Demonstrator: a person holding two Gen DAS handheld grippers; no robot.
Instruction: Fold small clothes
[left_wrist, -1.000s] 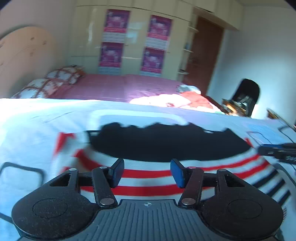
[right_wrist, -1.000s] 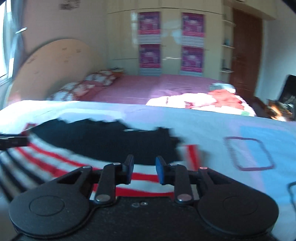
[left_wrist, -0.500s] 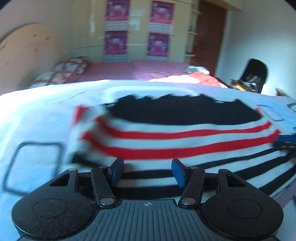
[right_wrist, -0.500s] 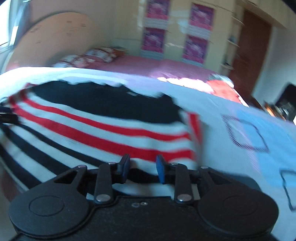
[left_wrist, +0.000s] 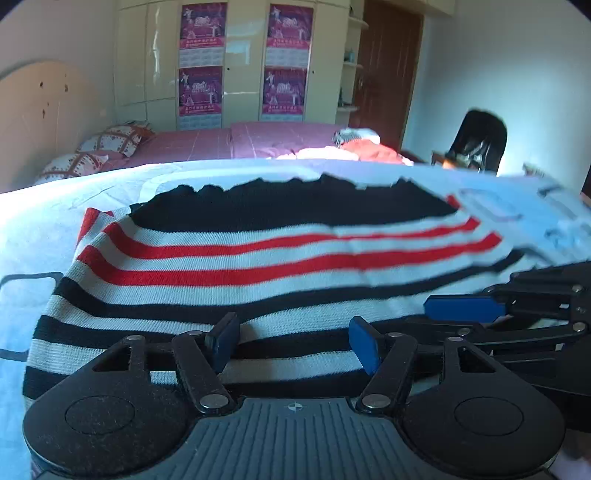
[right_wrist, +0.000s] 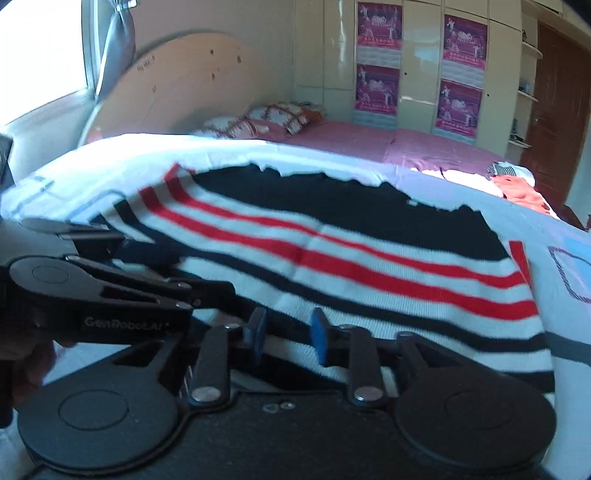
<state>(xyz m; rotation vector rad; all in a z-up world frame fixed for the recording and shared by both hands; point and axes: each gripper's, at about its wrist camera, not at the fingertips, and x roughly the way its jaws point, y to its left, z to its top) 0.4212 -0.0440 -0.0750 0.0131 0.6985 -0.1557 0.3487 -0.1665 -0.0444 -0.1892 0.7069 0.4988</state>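
A striped knit garment (left_wrist: 280, 258), black at the far end with red, white and black stripes, lies spread flat on a pale blue sheet (left_wrist: 40, 229); it also shows in the right wrist view (right_wrist: 369, 258). My left gripper (left_wrist: 291, 343) is open and empty, low over the garment's near hem. My right gripper (right_wrist: 286, 338) is open with a narrower gap, also over the near hem. The right gripper shows at the right of the left wrist view (left_wrist: 465, 310), and the left gripper's body (right_wrist: 110, 295) at the left of the right wrist view.
A pink bed (left_wrist: 229, 144) with patterned pillows (left_wrist: 110, 138) and a heap of clothes (left_wrist: 362, 149) stands behind. A black chair (left_wrist: 480, 140) is at the back right. A wardrobe with posters (left_wrist: 243, 62) and a brown door (left_wrist: 388, 70) line the far wall.
Both grippers have drawn back toward the near hem and moved closer together; more of the striped garment is in view. Both stayed open and empty.
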